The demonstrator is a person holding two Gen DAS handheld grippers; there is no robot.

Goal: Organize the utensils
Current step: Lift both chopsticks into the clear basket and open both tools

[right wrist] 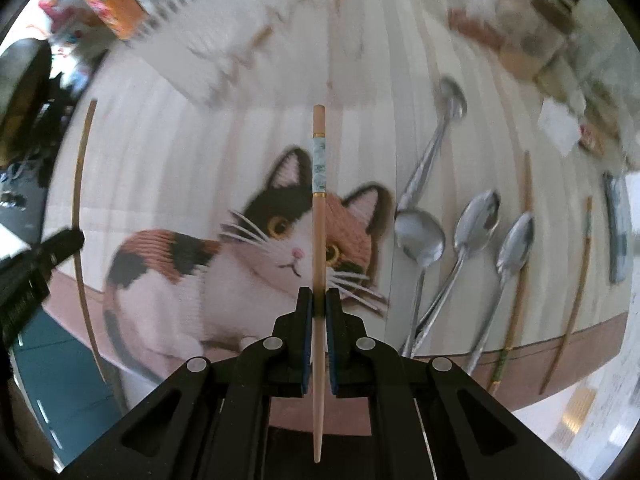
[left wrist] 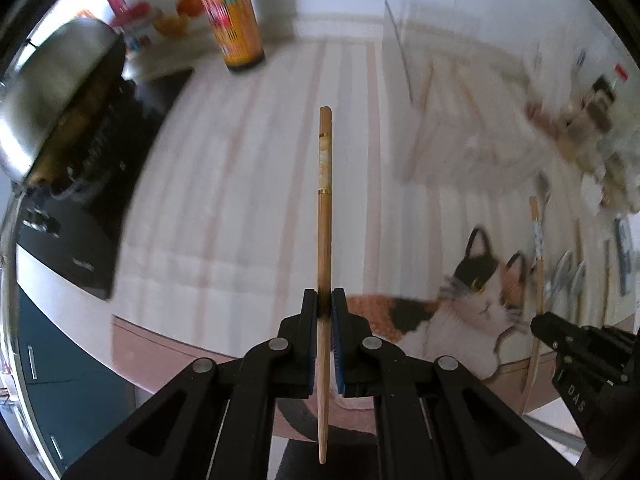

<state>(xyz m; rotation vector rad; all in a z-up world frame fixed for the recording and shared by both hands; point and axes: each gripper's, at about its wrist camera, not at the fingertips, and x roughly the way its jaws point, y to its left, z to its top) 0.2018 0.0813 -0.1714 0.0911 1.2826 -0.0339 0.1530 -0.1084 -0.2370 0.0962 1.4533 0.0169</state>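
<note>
My left gripper (left wrist: 324,300) is shut on a brown chopstick (left wrist: 324,208), held above the striped cloth. My right gripper (right wrist: 319,298) is shut on a pale chopstick (right wrist: 319,240) with a blue-green band, held above the cat picture (right wrist: 256,256). Three metal spoons (right wrist: 476,220) lie on the cloth to the right of it, with two more chopsticks (right wrist: 520,264) further right. A blurred pale utensil rack (right wrist: 248,48) sits at the back. The left gripper's chopstick shows at the left of the right wrist view (right wrist: 78,208). The right gripper also shows in the left wrist view (left wrist: 560,336).
A stove with a steel pot (left wrist: 52,96) is at the left. A sauce bottle (left wrist: 236,20) stands at the back. Blurred jars and packets (right wrist: 540,40) crowd the back right. The table's front edge (right wrist: 560,344) runs just below the utensils.
</note>
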